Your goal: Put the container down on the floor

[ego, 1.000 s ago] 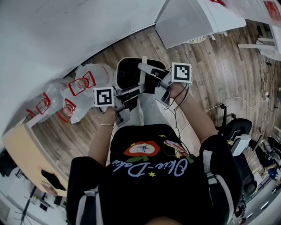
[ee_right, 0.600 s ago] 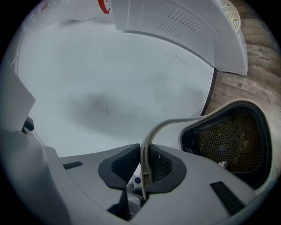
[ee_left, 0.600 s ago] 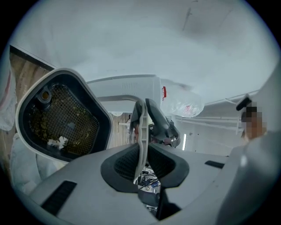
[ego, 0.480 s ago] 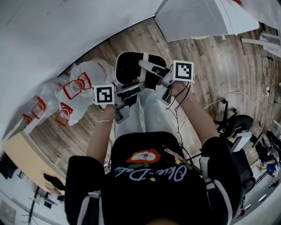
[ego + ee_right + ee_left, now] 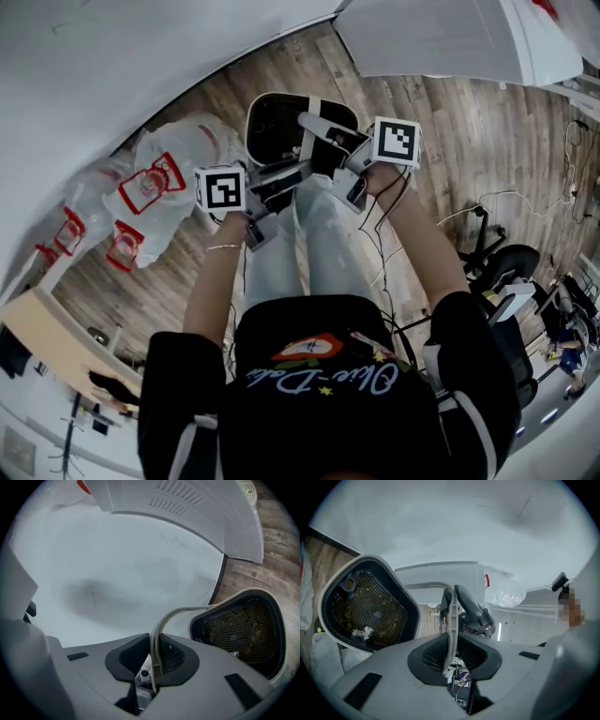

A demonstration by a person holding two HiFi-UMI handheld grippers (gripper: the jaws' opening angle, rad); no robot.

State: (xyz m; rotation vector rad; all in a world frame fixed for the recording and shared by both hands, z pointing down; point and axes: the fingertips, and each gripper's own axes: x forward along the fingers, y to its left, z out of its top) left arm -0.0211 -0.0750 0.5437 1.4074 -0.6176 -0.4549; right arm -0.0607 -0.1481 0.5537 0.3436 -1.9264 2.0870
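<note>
Left gripper view
- Grip: the left tongs [image 5: 451, 653] are pinching the thin pale handle [image 5: 450, 616], which is passing edge-on between the pads.
- Load: the container [image 5: 365, 602] is tilting at 9 o'clock of the tongs, showing a dark inside and a mesh [image 5: 377, 609] with dirt caught on it.
- Risk: the strip is narrow, so it may be sliding through the pads if the container swings.

Right gripper view
- Grip: the right tongs [image 5: 155, 663] are clamping the same handle where it is arching over toward 3 o'clock.
- Surroundings: the wooden floor [image 5: 276, 541] is showing past the container's rim, and a white wall [image 5: 117, 573] is filling 10 o'clock.
- Risk: one pair letting go before the other would be tipping the container and spilling dirt from the mesh.

Head view
- Place: the container is hanging at 12 o'clock of the person's legs [image 5: 300, 244]. By my judgement it is low but not yet resting on the floor.
- Neighbours: plastic bags [image 5: 159, 178] are lying at 9 o'clock, just beside it.
- Risk: a drift toward 9 o'clock would be landing the base on a bag, leaving it rocking. Letting go before the base is resting flat would be dropping it hard.
</note>
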